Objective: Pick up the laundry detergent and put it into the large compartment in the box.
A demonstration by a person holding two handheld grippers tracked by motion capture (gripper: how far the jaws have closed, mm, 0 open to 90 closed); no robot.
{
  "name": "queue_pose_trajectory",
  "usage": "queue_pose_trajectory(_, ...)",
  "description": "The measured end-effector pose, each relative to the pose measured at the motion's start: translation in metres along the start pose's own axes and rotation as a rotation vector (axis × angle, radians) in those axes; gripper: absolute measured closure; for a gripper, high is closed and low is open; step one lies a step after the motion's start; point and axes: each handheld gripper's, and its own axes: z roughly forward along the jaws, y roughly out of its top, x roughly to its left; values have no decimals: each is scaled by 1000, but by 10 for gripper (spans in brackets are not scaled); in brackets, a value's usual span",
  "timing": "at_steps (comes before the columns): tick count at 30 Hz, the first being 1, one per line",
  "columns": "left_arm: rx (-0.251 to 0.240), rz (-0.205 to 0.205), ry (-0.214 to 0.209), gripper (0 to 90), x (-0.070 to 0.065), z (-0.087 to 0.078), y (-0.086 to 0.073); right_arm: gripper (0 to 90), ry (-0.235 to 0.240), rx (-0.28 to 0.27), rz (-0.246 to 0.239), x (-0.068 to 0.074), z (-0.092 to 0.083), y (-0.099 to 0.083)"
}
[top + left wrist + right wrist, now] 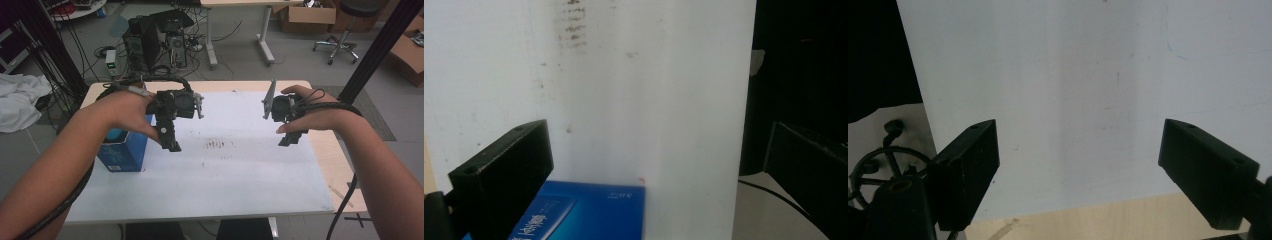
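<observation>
Two grippers hang above the white sheet [215,170] that covers most of the table [330,150], and neither one has anything in it. The only thing near enough to work on is the blue box [122,150], which stands upright at the sheet's left edge, just under and beside my left hand [120,112].

I read the placement this way: the box sits out at the left so the middle of the sheet stays free as a working area, and the left gripper [170,140] is held just to the box's right, tilted downward, as if I were lining up for a reach. In the left gripper view the box [589,210] lies low in the picture, near the left-hand jaw but not between the two; I cannot tell whether that jaw touches it, though it looks apart.

The left claw is released, its jaws spread wide with bare sheet between them. The right gripper [292,137] hovers well apart from the box, over the sheet's right part near the bare wood strip. In the right gripper view its jaws also stand wide, released, with nothing but sheet [1088,100] and a band of table edge between them.
</observation>
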Motion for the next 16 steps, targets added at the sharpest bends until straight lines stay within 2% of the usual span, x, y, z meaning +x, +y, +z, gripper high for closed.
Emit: queue_pose_trajectory(16, 6, -4, -4, 1, 1, 1, -3, 166, -1, 5, -5, 0, 0, 3)
